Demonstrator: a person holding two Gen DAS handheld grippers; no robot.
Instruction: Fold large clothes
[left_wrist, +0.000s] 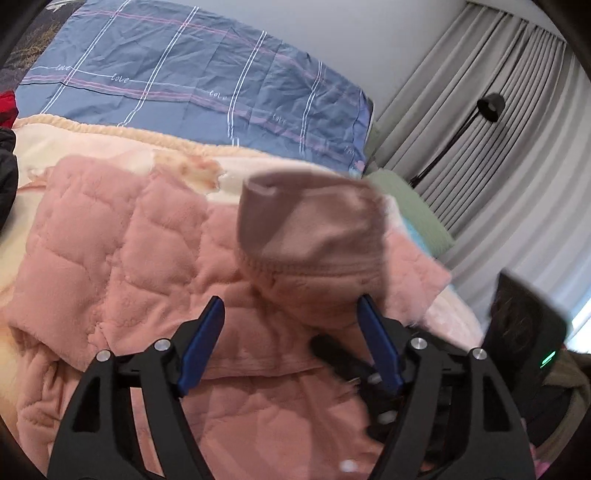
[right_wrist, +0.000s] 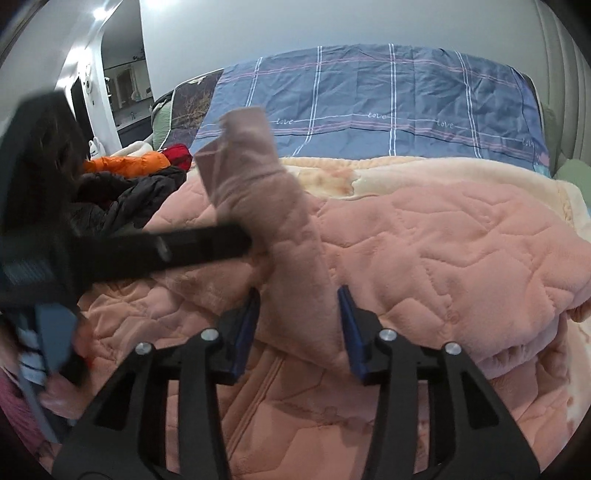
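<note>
A pink quilted fleece garment (left_wrist: 110, 240) (right_wrist: 443, 240) lies spread on the bed. Its sleeve (left_wrist: 314, 229) (right_wrist: 258, 177) stands up, cuff on top. My left gripper (left_wrist: 291, 306) is open wide, and the sleeve drapes against its right blue pad only. In the right wrist view a black finger of the left gripper (right_wrist: 207, 243) reaches across from the left and touches the sleeve. My right gripper (right_wrist: 298, 293) is open. The sleeve's lower part sits between its blue pads, close to the right pad with a gap at the left one.
A cream blanket (left_wrist: 92, 136) lies under the garment, with a blue checked duvet (right_wrist: 369, 99) behind it. A dark jacket (right_wrist: 129, 199) and an orange garment (right_wrist: 125, 162) are piled at the left. Grey curtains (left_wrist: 480, 110) and a black floor lamp (left_wrist: 487, 107) stand at the right.
</note>
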